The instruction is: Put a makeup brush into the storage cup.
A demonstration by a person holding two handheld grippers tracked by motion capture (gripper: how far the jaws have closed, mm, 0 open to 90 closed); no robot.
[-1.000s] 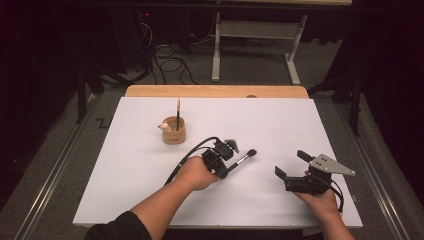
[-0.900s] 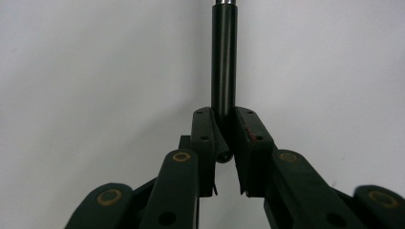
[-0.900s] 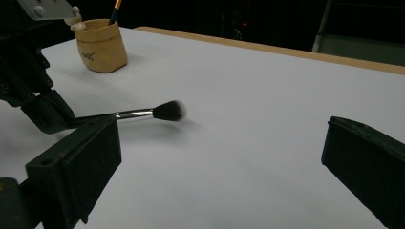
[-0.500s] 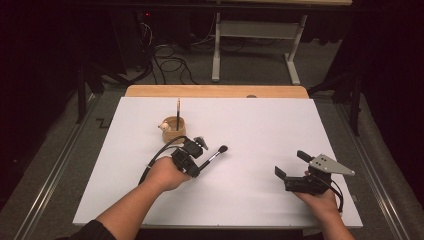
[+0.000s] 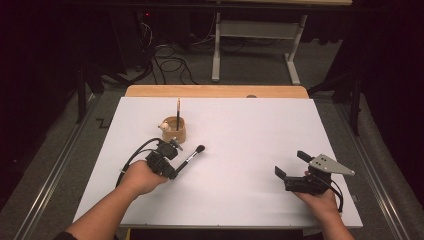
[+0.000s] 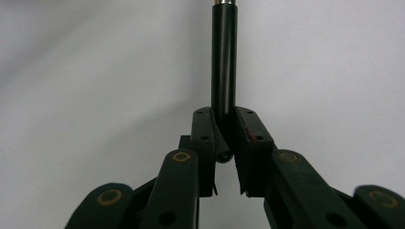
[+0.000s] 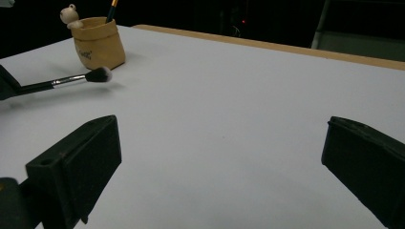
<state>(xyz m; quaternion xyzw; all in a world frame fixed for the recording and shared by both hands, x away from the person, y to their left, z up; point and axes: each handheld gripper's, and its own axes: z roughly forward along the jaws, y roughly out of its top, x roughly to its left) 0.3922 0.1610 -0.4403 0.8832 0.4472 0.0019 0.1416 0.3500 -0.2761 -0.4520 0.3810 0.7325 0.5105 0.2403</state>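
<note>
- Pencil [image 5: 178, 113] stands upright in the far left of the scene, its lower end inside a small tan holder pouch [image 5: 176, 134]; the upright storage suggests the pouch is where long, thin tools belong.
- Bear figurine [image 5: 164, 127], a tiny pale one, sits at the pouch's left rim in the high view and shows at the rim again in the right gripper view; it looks like a decoration, not something to be handled.
- Left gripper [image 5: 172, 159] sits just near of the pouch, its jaws pinching the black handle of a makeup brush [image 5: 192, 154]. The left gripper view shows the handle clamped between the two pads close to its butt end, so most of the brush sticks out ahead. I judge that this end grip leaves the length free to go into the pouch.
- Brush head [image 7: 99, 74] points to the right and slightly far, held just above the white table sheet [image 5: 250, 130], beside the pouch and not yet in it.
- Right gripper [image 5: 292, 170] rests well apart at the near right, jaws spread wide with nothing between them, likely parked out of the way while the left hand works.
</note>
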